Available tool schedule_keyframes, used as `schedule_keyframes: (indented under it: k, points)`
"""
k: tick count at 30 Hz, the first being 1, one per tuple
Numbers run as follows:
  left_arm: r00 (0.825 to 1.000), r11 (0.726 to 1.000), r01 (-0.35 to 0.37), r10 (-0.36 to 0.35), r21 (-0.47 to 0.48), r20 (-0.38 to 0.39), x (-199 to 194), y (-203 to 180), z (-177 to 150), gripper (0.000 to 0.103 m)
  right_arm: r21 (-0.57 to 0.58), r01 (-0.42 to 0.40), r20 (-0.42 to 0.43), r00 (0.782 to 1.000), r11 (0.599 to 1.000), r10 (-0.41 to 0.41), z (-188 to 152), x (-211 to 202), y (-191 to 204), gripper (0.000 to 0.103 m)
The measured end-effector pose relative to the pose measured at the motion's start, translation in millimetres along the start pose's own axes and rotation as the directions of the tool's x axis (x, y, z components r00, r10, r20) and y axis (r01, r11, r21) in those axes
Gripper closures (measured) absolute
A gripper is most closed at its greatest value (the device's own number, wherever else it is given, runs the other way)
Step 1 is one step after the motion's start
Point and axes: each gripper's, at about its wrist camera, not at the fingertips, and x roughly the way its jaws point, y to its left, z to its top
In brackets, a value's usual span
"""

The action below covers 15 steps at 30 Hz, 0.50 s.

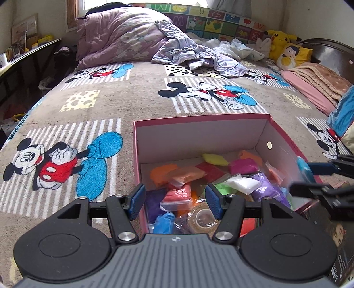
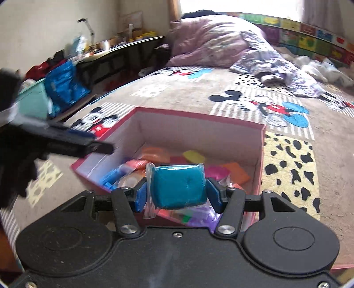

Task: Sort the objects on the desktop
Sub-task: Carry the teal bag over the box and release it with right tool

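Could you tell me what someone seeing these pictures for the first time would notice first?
Probably the teal clay packet, clamped between the right gripper fingers just above the pink cardboard box. Next, the jumble of bright clay bags filling that box, with the left gripper open and empty over its near edge. Around it all lies the Mickey Mouse bedspread.

Box [image 1: 221, 124] on bed [image 1: 132, 104], packets [image 1: 177, 196] inside, pillow [image 1: 121, 35] behind

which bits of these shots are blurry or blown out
Right wrist view: the left gripper at the left edge is motion-smeared, the window is blown out white. Left wrist view: mostly sharp, though the right gripper and its teal packet are blurred.
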Motion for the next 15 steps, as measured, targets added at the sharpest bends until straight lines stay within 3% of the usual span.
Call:
schedule_keyframes:
  k: [7,15]
  points:
    - [1.0,1.0,0.017,-0.017,0.019,0.015,-8.6,1.0,-2.9,0.045,0.073,0.049,0.001,0.999,0.996,-0.049,11.1,22.2,-4.5,0.047]
    - [0.999,0.999,0.03,-0.03,0.032,0.012,-10.1,2.4,-7.9,0.045,0.093,0.081,-0.016,0.997,0.992,-0.08,10.1,30.2,-4.7,0.039]
